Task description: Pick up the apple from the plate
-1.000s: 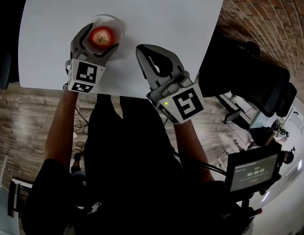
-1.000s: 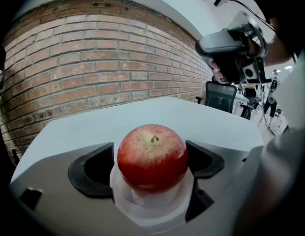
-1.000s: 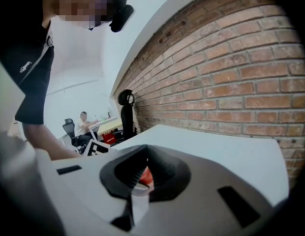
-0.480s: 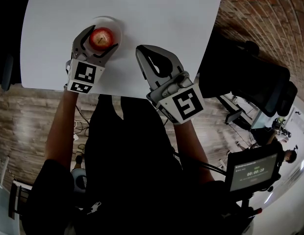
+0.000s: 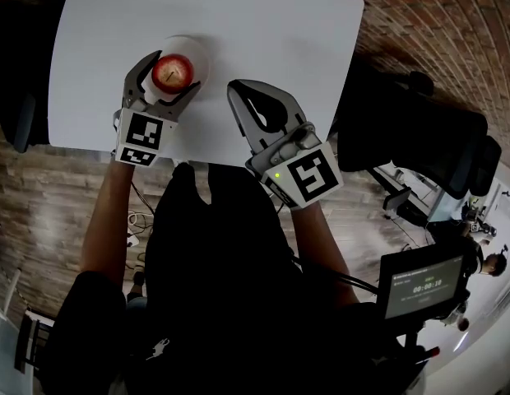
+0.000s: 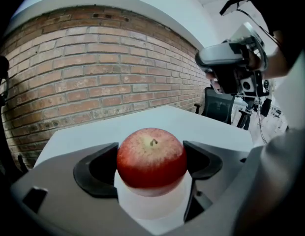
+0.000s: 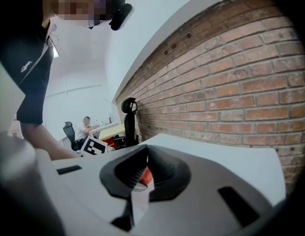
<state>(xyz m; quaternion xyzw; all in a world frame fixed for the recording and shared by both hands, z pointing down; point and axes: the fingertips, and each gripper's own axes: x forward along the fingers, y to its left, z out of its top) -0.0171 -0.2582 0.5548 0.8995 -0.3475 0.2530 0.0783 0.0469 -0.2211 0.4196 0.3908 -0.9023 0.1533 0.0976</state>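
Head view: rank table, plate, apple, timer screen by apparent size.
1. table, by far the largest.
2. timer screen and plate: look about alike. The plate is partly covered and white on white, so they stay unranked.
3. apple, the smallest.

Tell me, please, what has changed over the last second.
The left claw has just been closing on the apple, now gripped between its jaws, and seems to have begun raising it off the plate. The right claw stayed shut over the table.
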